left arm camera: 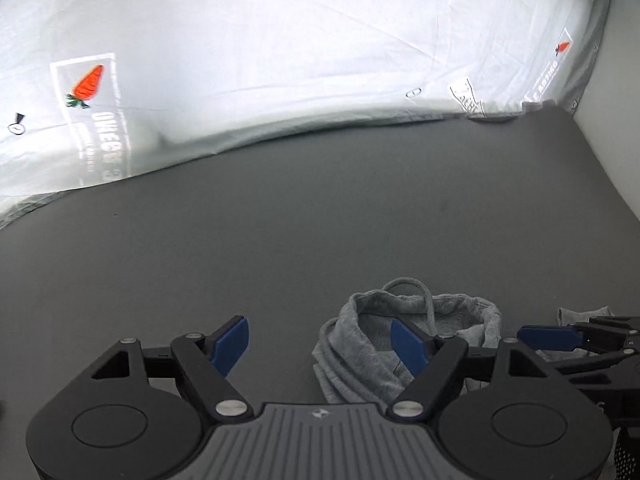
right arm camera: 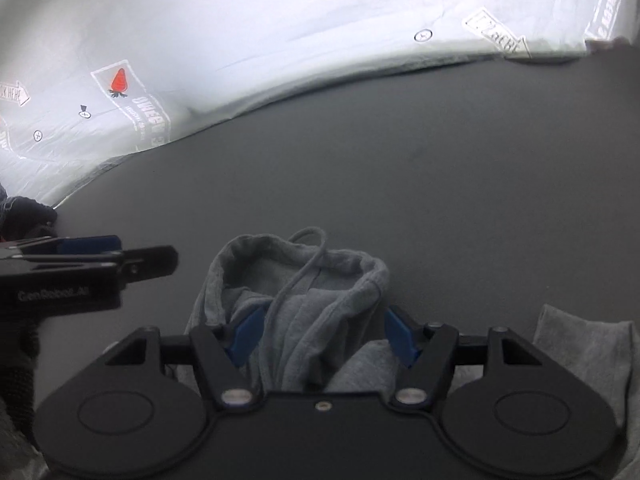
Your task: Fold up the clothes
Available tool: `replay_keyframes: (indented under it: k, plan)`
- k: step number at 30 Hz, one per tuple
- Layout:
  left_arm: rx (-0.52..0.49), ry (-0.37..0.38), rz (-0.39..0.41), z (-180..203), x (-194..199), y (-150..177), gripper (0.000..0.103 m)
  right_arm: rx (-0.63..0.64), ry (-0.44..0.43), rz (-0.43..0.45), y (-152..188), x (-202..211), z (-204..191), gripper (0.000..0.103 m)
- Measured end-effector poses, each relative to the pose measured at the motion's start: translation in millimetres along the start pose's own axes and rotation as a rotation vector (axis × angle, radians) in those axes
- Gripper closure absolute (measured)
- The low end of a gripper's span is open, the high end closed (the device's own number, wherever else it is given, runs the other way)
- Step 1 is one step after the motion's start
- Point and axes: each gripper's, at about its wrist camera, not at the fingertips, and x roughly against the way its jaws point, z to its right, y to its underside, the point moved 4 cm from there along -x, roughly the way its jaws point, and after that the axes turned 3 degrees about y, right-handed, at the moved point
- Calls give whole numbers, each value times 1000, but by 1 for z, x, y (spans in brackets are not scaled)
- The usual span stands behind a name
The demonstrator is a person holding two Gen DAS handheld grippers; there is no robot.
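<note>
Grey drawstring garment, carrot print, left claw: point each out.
Grey fleece drawstring garment (right arm camera: pixel 320 280): right wrist view, rim of bunched opening.
Orange carrot print (left arm camera: pixel 89 82): left wrist view, carrot body.
Left claw (left arm camera: pixel 320 344): left wrist view, between blue fingertips.

Fleecy grey hoodie (right arm camera: pixel 304 300), matt, seemingly smooth mat (left arm camera: pixel 320 208)

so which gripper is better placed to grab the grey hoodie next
Right. The right gripper is open with the bunched grey hoodie between its blue fingers. The left gripper is open too, but only its right finger overlaps the fabric; mostly bare dark surface shows between its fingers.
</note>
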Motion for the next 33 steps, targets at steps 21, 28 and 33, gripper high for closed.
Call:
replay_keyframes:
  k: [21,28,33]
  plan:
    - [-99,-398,143,-102,-37,-37,19,455,455,474,-98,-29,-78,95]
    - [-99,-453,201,-151,-38,-99,16,528,493,761,-190,-31,-149,94]
    - [-80,-406,185,-176,-50,-119,13,446,362,445,-203,-97,-148,71]
